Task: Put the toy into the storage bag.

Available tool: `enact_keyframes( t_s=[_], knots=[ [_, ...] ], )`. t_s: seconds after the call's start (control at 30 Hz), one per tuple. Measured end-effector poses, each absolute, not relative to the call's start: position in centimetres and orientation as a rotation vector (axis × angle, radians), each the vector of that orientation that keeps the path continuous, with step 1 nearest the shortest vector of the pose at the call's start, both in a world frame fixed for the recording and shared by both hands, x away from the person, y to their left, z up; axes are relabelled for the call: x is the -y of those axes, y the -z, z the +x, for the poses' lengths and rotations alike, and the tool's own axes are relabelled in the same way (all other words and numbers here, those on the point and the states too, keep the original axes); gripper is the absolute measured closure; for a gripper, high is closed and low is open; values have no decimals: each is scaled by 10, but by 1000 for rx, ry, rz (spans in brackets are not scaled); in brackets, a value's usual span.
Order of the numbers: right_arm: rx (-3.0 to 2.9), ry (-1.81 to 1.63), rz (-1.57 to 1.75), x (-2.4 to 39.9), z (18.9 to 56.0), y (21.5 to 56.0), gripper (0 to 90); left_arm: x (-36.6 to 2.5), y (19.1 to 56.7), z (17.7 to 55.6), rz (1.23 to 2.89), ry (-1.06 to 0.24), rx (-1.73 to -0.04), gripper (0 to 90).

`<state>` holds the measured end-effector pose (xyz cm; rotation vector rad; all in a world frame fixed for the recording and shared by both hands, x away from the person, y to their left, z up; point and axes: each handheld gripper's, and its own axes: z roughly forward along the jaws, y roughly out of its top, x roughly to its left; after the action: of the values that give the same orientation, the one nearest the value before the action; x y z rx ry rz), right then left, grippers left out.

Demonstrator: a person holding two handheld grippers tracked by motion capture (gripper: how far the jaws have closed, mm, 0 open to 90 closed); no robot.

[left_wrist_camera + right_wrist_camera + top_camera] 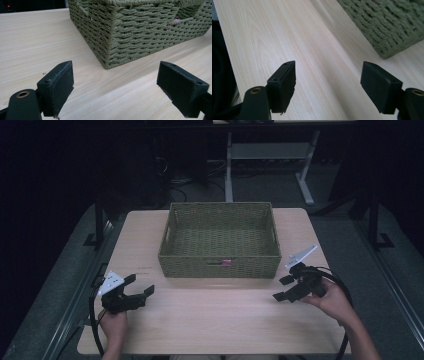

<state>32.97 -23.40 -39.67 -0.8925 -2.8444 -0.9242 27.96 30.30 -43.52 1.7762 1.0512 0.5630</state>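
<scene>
An olive woven basket stands at the middle back of the light wooden table; something small and pink shows through its front handle slot. My left gripper rests low at the table's front left, open, jaws wide apart with nothing between them, pointing at the basket's near corner. My right gripper sits at the front right, held in a hand, open and empty too, jaws angled toward the table's middle. In the right gripper view the basket's corner lies to the upper right.
Black cables loop from both grippers over the table's side edges. Beyond the far edge stand a white desk frame and dark floor with cords. Bare tabletop stretches in front of the basket between the two grippers.
</scene>
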Motion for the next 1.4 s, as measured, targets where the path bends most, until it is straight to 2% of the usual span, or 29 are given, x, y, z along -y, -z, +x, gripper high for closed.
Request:
enact_keyframes(
  t_s=[0.63, 1.4],
  knots=[
    [2811, 964, -985, 250, 306, 422, 277, -303, 435, 279, 1779, -567, -1051, 136],
    [2794, 1045, -1055, 257, 279, 437, 274, -302, 435, 277, 1782, -563, -1044, 136]
  ],
)
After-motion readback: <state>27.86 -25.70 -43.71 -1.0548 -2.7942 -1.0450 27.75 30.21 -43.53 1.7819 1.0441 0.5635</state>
